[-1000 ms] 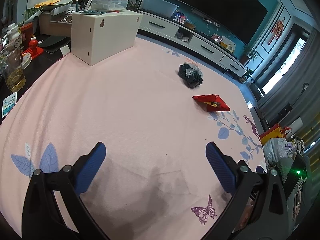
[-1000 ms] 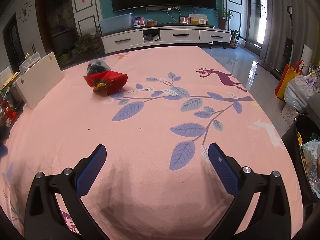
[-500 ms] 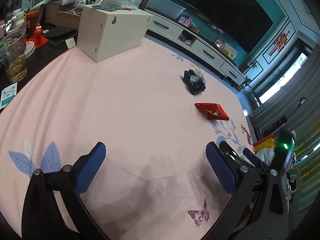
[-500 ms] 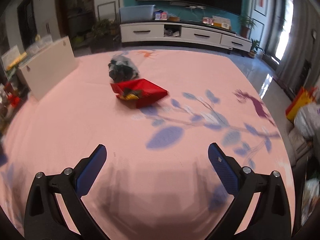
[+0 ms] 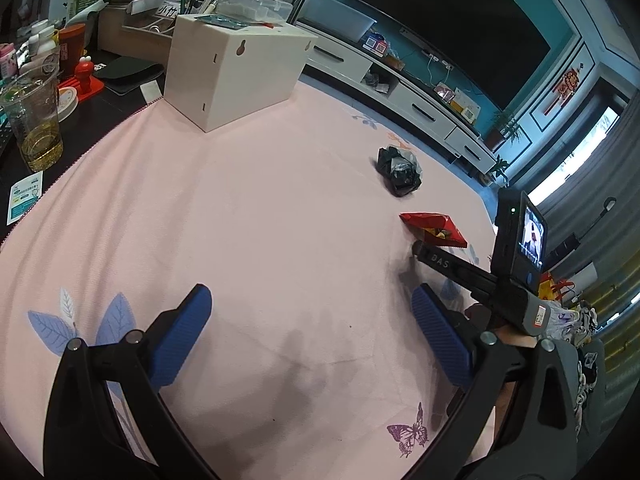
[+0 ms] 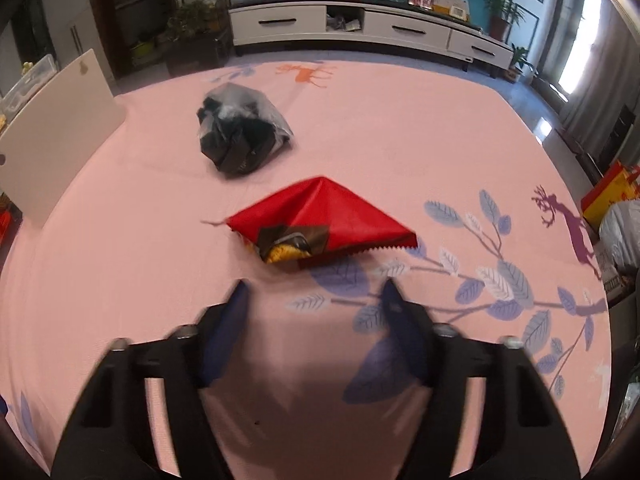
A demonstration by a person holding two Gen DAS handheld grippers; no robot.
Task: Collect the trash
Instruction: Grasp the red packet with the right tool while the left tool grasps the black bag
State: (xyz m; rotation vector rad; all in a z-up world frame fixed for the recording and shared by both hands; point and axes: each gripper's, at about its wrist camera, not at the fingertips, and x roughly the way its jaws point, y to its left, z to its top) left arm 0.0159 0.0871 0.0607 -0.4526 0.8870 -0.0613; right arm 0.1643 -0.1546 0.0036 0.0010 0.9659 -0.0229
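The right tongs [image 6: 316, 292] hang just short of the red wrapper [image 6: 320, 216], fingers partly apart and empty. The left tongs [image 5: 312, 328] hover wide open over the pink tablecloth [image 5: 240, 220], gripping nothing. The wrapper and the black bag [image 6: 240, 140] behind it both lie loose on the cloth, so by my judgement both are left to collect.
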